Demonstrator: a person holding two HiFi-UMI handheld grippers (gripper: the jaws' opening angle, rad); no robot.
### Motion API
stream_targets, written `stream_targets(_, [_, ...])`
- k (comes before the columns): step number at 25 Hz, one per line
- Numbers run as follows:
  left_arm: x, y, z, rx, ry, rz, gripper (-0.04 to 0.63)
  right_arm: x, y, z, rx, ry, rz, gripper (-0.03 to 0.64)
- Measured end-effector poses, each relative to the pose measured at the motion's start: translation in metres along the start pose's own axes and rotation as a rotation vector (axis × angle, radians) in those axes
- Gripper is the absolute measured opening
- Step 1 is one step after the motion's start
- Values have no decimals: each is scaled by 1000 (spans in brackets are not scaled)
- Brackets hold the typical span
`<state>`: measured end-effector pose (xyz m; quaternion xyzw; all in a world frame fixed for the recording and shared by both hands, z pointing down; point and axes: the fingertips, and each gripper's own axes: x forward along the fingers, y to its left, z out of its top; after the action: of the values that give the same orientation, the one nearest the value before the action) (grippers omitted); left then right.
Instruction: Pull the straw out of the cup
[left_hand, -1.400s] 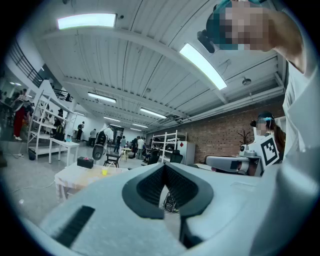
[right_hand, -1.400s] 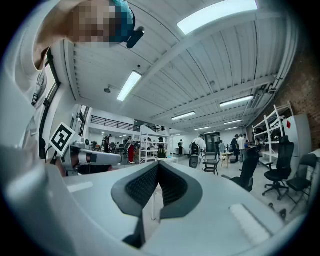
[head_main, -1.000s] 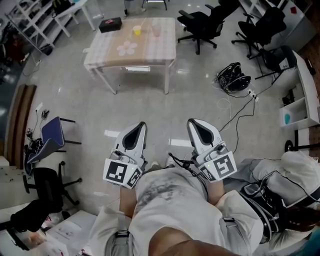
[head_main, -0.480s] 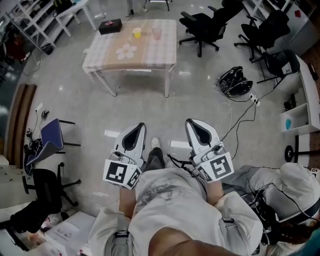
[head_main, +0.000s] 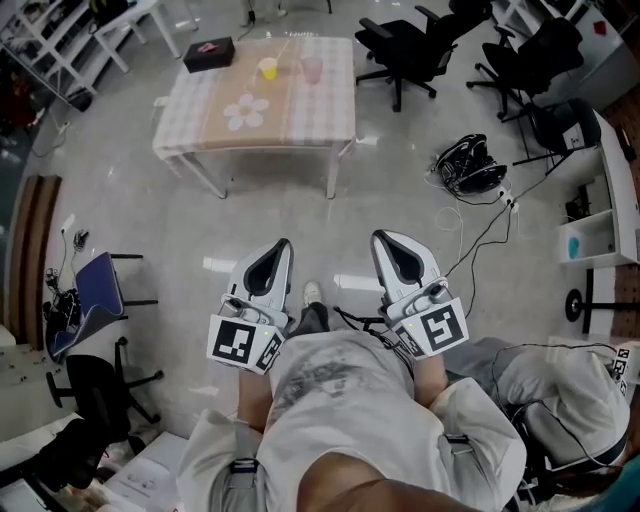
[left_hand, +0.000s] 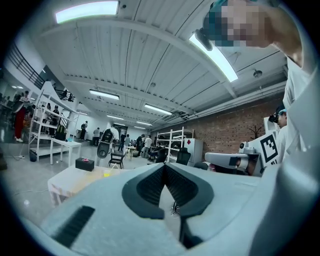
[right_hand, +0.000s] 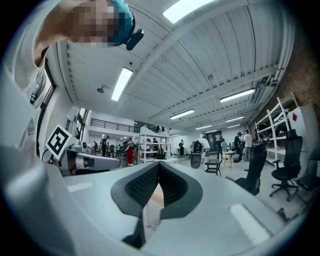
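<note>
Plainly, the left gripper (head_main: 283, 246) and right gripper (head_main: 385, 239) have jaws pressed together on nothing, with the yellow cup (head_main: 268, 68) and its straw (head_main: 280, 50) far ahead on the table (head_main: 320, 100), so the person should close in squarely, then spread one pair.

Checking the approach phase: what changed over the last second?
The person stepped toward the table, now slightly larger in the head view; a shoe has appeared between the grippers. Nothing gripped or released. The left gripper and right gripper stay out front, jaws shut, empty.
</note>
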<state>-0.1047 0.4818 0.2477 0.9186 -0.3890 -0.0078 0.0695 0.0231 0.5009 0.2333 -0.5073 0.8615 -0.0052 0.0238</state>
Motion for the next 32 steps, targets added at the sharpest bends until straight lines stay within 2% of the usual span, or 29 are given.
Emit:
stream_targets(15, [74,100,22,23,0,-64,5,121,-32,-7,-15,34,-42,9])
stream_targets(26, [113,129,23,15,15,-78,5,160,-58,-10,-4,38,-56,9])
stream_targets(32, [147,141,24,15,19,-53,5,185,-89,-14,6,36,-30,9])
